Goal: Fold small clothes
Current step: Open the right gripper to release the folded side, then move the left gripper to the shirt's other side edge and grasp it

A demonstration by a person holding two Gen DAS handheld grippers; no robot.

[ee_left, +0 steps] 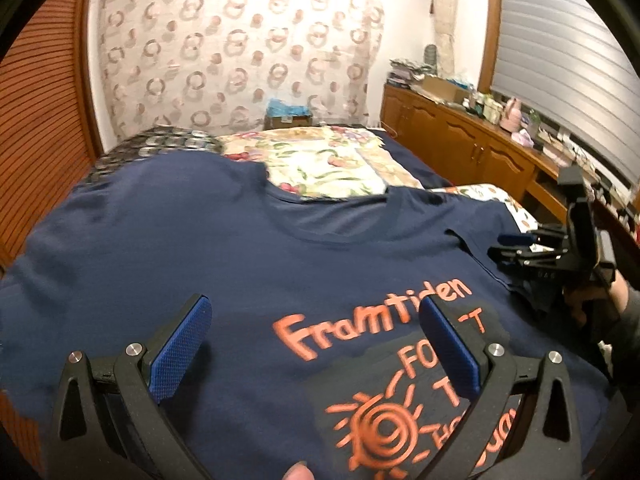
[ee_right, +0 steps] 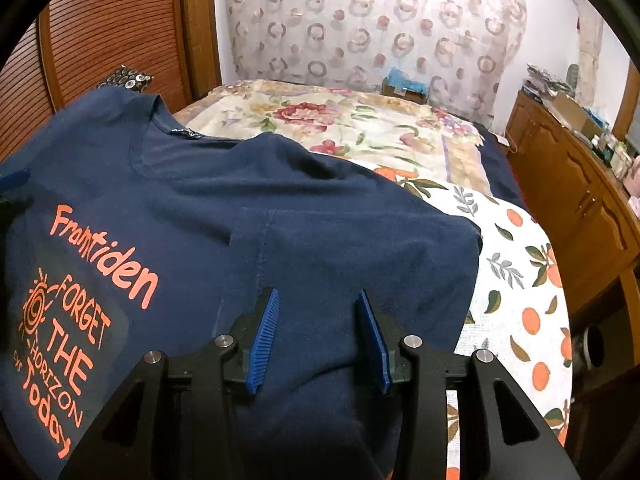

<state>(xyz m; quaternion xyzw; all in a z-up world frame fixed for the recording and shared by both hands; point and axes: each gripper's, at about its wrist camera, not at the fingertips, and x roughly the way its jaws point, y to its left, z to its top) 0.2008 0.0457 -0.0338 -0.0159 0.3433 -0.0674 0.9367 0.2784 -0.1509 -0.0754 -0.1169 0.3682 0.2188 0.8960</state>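
- The navy T-shirt [ee_right: 248,216] lies face up on the bed [ee_right: 520,280]; we judge one sleeve tucked in, most folds left.
- Our left hand-held gripper [ee_left: 316,340] and right hand-held gripper [ee_right: 318,328] hover spread, holding nothing.

Two wrist cameras, both low over the bed, both facing the curtained wall.

Left wrist view looks down its fingers, close above the navy T-shirt [ee_left: 200,248] print, catching the right gripper [ee_left: 516,248] at its right edge. Right wrist view sits nearer the shirt's sleeve side; both share the orange print, floral bedspread [ee_right: 360,128], curtain [ee_left: 240,48] and wooden cabinet [ee_right: 568,184].
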